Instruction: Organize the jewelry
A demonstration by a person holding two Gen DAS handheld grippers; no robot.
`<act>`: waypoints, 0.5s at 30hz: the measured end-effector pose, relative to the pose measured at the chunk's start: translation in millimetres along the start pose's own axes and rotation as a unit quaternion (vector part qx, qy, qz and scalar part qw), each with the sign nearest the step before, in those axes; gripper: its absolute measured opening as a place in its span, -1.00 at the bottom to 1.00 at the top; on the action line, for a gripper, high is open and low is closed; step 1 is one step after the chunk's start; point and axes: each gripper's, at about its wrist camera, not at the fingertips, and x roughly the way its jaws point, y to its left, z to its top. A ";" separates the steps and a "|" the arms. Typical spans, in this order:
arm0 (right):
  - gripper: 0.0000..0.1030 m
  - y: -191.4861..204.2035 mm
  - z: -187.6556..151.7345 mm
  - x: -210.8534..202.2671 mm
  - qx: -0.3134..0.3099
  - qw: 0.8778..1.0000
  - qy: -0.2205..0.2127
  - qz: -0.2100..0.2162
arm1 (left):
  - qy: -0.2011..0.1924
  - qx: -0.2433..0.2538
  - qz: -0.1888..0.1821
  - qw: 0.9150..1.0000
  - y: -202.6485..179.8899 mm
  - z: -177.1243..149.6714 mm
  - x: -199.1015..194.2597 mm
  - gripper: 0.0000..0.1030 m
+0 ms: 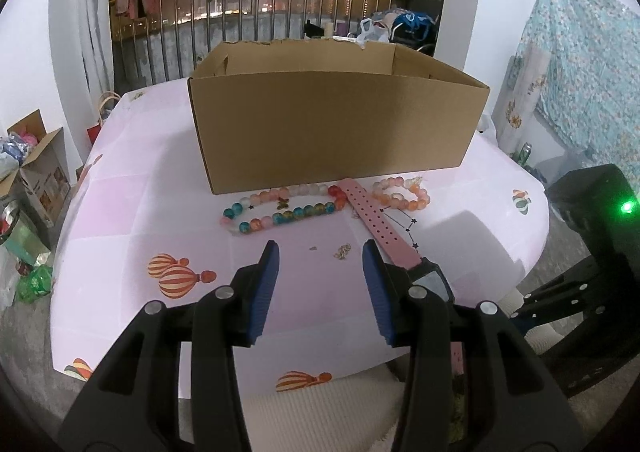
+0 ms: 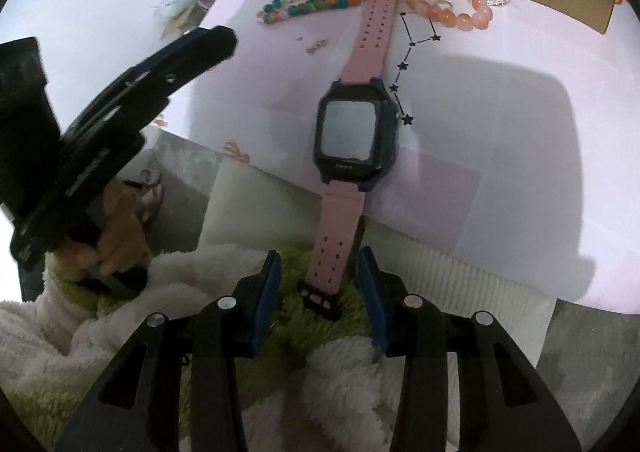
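Cardboard box [image 1: 336,124] on bench [image 1: 132,220], landmark. Just in front of box: multicoloured bead strand [image 1: 280,208], pink-orange bead bracelet [image 1: 400,194], far tip of pink-strapped watch [image 2: 356,128]. Watch runs from box toward bench near edge; buckle end hangs past edge over fluffy clothing. Small gold bits [image 1: 342,252] between beads and left tongs [image 1: 320,264], too small to identify, perhaps earrings. Left tongs part open, empty; right finger hides watch face. Right tongs [image 2: 318,272] part open, strap between pads, apparently untouched. Box interior hidden.
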 end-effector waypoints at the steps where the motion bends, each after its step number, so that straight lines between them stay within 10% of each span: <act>1: -0.22 0.8 1.8 -0.8 0.003 1.000 0.001 0.001 | -0.001 0.000 -0.001 1.000 0.3 -0.1 0.2 -0.20; 15: -0.88 -0.1 -2.8 -3.2 0.012 1.000 -0.017 -0.003 | 0.005 -0.010 -0.036 0.999 -2.3 2.6 6.4 -0.20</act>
